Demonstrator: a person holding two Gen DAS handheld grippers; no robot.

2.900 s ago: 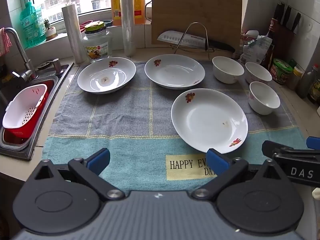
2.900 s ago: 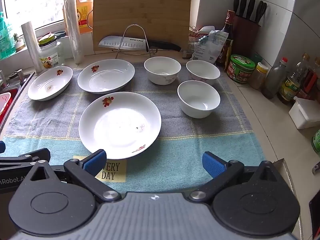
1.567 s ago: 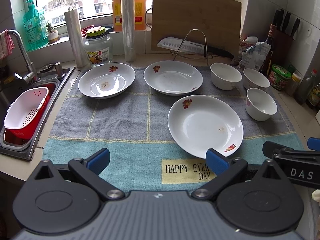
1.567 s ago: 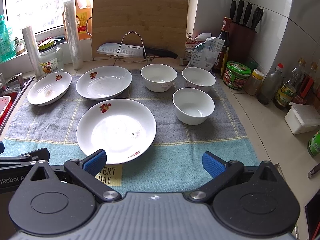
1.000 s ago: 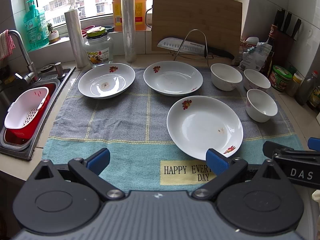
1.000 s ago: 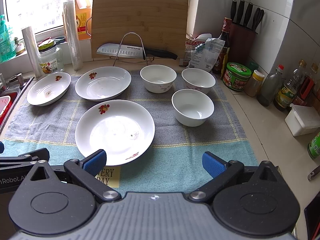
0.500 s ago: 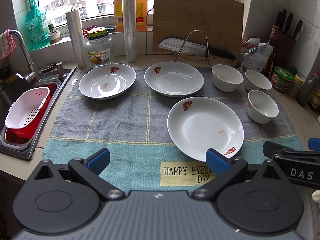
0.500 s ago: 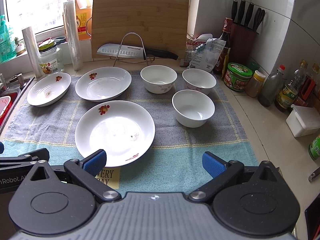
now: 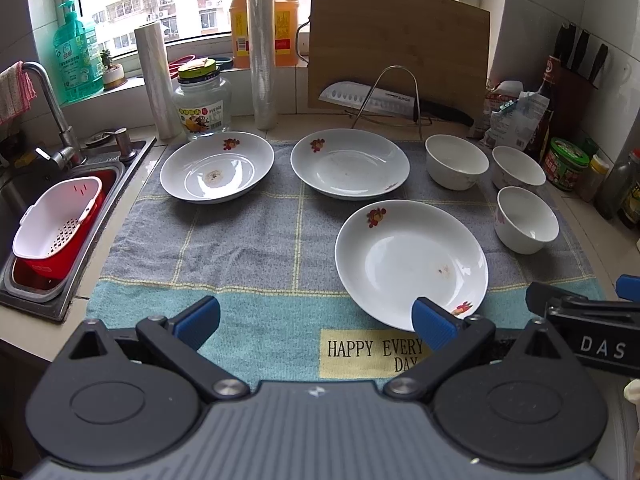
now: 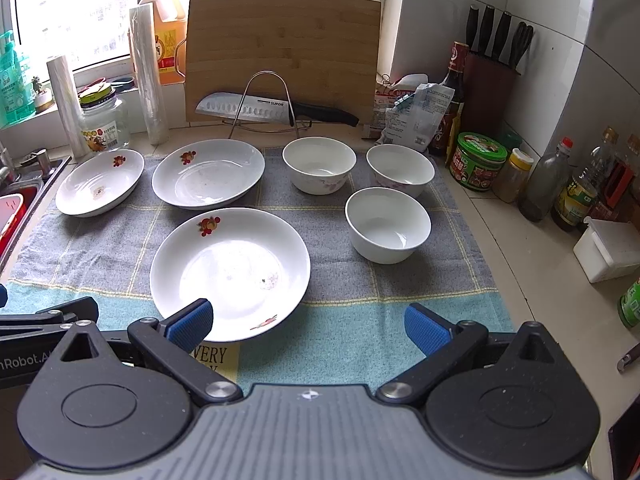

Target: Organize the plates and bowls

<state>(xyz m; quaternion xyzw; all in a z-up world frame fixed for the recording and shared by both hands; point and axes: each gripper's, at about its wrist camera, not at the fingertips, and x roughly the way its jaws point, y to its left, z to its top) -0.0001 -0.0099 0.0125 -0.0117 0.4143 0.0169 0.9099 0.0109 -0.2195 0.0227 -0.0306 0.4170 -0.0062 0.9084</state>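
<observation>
Three white plates with red flower marks lie on a grey and blue towel [image 9: 248, 256]: a far-left plate [image 9: 217, 167], a far-middle plate [image 9: 350, 163] and a near plate [image 9: 411, 263]. Three white bowls [image 10: 319, 165] [image 10: 400, 170] [image 10: 388, 225] stand in a cluster to their right. My left gripper [image 9: 316, 318] is open over the towel's front edge, its right pad just before the near plate's rim. My right gripper [image 10: 309, 322] is open too, holding nothing, its left pad over that plate's [image 10: 230, 272] front rim.
A sink [image 9: 60, 216] with a white and red colander lies left. A knife on a wire rack [image 10: 264, 110] and a wooden board [image 10: 282, 52] stand behind the dishes. Jars, bottles and a knife block [image 10: 492, 68] line the right wall; a jar and film rolls stand at the back left.
Both grippers have drifted slightly, shifting the view a little; over the earliest frames they drew back from the dishes. Nothing on the towel has moved and both stay open.
</observation>
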